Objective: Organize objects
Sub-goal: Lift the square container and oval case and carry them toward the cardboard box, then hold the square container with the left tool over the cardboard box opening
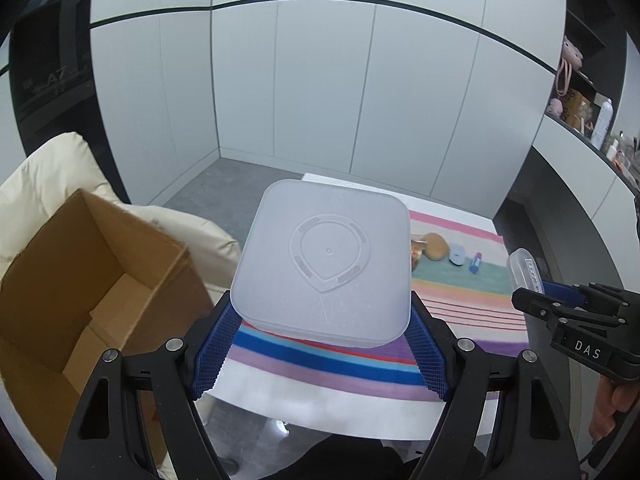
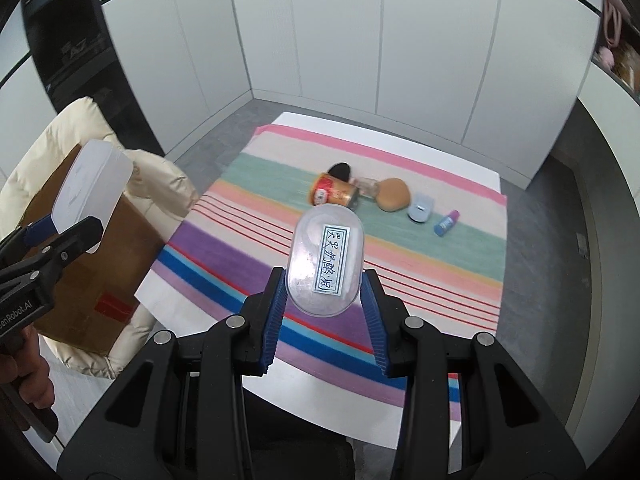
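Halfway through at best, judging by the layout. Two pieces lifted clear of the table: a square frosted lid (image 1: 324,264) clamped by its side edges in the left gripper (image 1: 320,348), and a clear oval container (image 2: 326,260) with a printed label, pinched across its narrow width in the right gripper (image 2: 324,320). Neither yet put down. Lid held flat face toward the camera, tilted up and away toward 12 o'clock; square, so no real long axis. Oval container's long axis running along the fingers, toward 12 o'clock, label text along the same line. Open cardboard box (image 1: 80,280) at 9 o'clock of the lid, looking empty as far as visible, probably the drop point. Still left on the striped cloth (image 2: 260,248), at 12 to 1 o'clock beyond the container: a can (image 2: 334,194) on its side, a brown round thing (image 2: 394,194), a pale blue item (image 2: 420,208), a small blue tube (image 2: 446,223). Cream cushion (image 2: 120,184) under the box.
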